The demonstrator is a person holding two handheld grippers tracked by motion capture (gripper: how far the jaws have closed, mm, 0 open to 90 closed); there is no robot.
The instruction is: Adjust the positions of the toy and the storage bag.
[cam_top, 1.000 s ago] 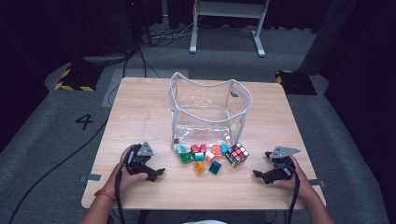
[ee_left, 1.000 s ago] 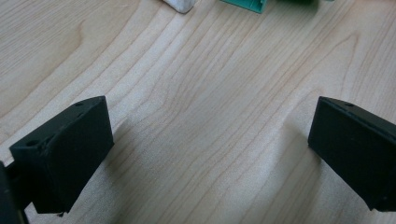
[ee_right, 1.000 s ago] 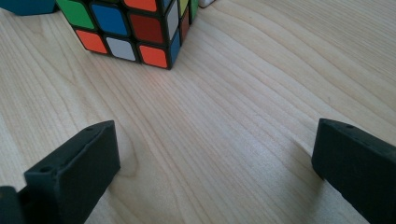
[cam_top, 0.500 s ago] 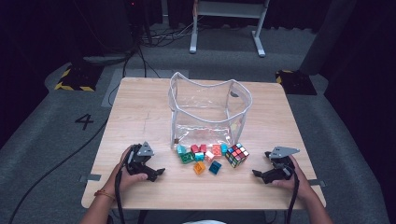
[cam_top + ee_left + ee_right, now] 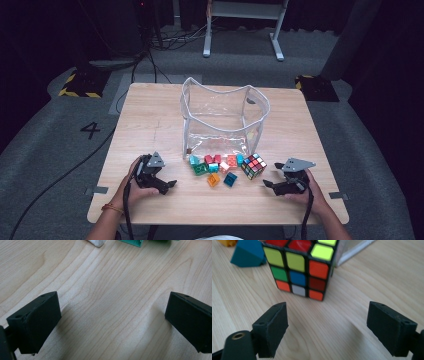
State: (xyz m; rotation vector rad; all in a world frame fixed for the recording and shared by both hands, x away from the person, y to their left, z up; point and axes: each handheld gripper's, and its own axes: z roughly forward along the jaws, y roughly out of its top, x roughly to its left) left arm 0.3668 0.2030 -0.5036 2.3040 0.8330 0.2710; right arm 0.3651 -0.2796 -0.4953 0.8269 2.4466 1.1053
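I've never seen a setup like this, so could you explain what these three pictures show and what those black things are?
A person sits at a wooden table and holds a hand tool in each hand, each with two black jaws: the left gripper and the right gripper. One picture looks down from above. The other two come from small cameras riding on each tool, looking out between its jaws. On the table stand a clear plastic bag, a puzzle cube and a cluster of small coloured blocks. Both sets of jaws are open and hold nothing; the right one faces the cube.

1 puzzle cube (image 5: 253,166), 1 clear bag (image 5: 223,120)
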